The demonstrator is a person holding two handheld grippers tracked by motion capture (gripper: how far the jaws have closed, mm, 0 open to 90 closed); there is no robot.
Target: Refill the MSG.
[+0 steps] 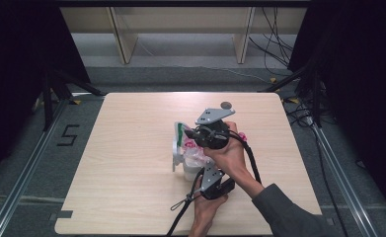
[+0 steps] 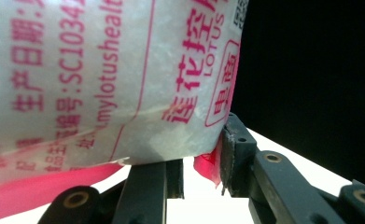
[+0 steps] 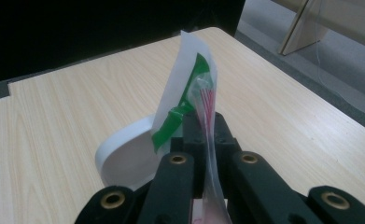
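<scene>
A translucent white pouch (image 2: 101, 79) with pink printed text sits between the jaws of my left gripper (image 2: 201, 151), which press on its lower part. In the high view this pouch (image 1: 195, 154) lies at mid-table, with the left gripper (image 1: 201, 168) coming at it from the near side. My right gripper (image 3: 203, 122) is shut on the pouch's thin top film (image 3: 207, 100), right next to a white and green sachet (image 3: 182, 93) that stands upright. From above, the right gripper (image 1: 189, 134) reaches in from the right, under its grey plate.
A white round lid or dish (image 3: 124, 156) stands on edge behind the sachet, and from above it (image 1: 175, 154) is left of the pouch. The wooden table (image 1: 131, 163) has open surface to the left and at the far side. Cables trail off the near edge.
</scene>
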